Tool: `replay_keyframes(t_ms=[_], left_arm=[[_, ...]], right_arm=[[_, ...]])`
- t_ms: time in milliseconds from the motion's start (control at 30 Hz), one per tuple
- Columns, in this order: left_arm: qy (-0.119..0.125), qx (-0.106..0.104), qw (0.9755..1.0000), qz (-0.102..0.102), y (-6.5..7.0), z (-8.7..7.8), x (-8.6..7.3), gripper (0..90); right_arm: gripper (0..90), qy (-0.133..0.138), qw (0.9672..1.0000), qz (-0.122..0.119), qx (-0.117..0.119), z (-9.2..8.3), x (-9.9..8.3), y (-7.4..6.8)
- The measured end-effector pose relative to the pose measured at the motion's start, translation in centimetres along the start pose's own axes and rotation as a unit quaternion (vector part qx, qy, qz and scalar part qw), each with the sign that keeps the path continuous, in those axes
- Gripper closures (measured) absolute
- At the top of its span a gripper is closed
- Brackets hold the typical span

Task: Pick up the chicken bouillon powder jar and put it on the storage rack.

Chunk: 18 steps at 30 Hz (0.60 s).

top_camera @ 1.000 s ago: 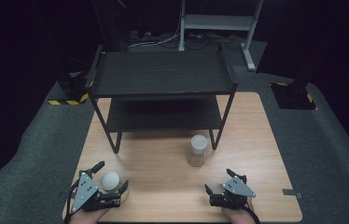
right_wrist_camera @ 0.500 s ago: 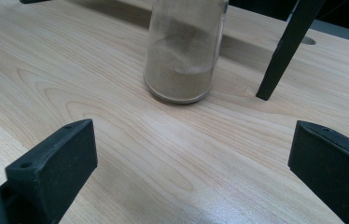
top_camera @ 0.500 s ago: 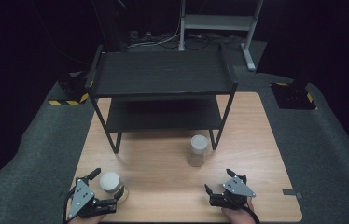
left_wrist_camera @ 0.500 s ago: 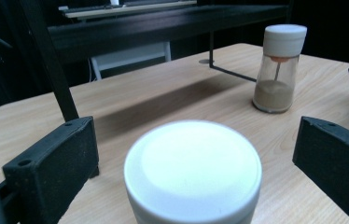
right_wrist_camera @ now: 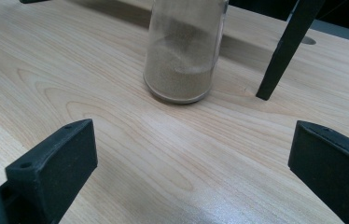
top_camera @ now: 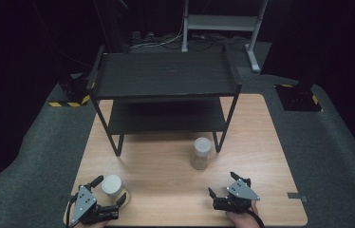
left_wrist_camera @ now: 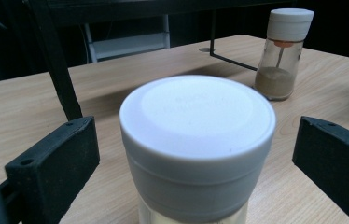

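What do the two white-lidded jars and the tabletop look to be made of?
Near white-lidded jar between the left gripper jaws: matte lid, probably plastic; clear body below, glass or plastic. Far jar holding brown powder: clear, glossy wall, likely glass. Pale table: wood grain visible, slight sheen; wood or laminate.

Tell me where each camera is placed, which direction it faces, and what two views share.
High view: above the person's side, facing forward and down on the table; both tools and a hand show.
Left gripper view: on the left tool, facing the near jar; its black jaws show.
Right gripper view: on the right tool, facing the spice jar; its jaws show.
Shared: both gripper views show the spice jar.
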<state>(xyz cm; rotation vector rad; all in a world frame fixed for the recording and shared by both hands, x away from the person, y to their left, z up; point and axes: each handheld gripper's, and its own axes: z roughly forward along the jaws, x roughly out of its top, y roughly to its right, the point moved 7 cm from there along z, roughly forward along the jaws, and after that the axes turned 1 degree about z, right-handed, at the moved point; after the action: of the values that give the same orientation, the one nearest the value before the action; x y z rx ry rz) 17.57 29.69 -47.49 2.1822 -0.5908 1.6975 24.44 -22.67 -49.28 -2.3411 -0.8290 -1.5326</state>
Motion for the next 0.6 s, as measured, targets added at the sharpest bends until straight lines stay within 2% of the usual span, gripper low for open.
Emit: replay_keyframes(t_ms=[233,433,467,600], left_arm=[[-0.004,0.000,0.9999,-0.012,-0.4,0.0,-0.4,3.6],[-0.004,-0.010,0.9995,-0.030,-0.9,-0.1,-0.8,12.6],[-0.003,-0.014,0.9994,-0.030,-1.0,-0.1,-0.8,18.8],[-0.006,-0.021,0.9995,-0.022,-1.1,-0.1,-0.9,25.6]], right_arm=[[0.2,0.001,1.0000,0.002,0.001,0.0,0.0,0.1],[0.2,0.001,1.0000,0.004,0.001,0.0,0.0,0.1],[0.2,0.001,1.0000,0.004,0.001,0.0,0.0,0.1],[0.2,0.001,1.0000,0.005,0.001,0.0,0.0,0.1]])
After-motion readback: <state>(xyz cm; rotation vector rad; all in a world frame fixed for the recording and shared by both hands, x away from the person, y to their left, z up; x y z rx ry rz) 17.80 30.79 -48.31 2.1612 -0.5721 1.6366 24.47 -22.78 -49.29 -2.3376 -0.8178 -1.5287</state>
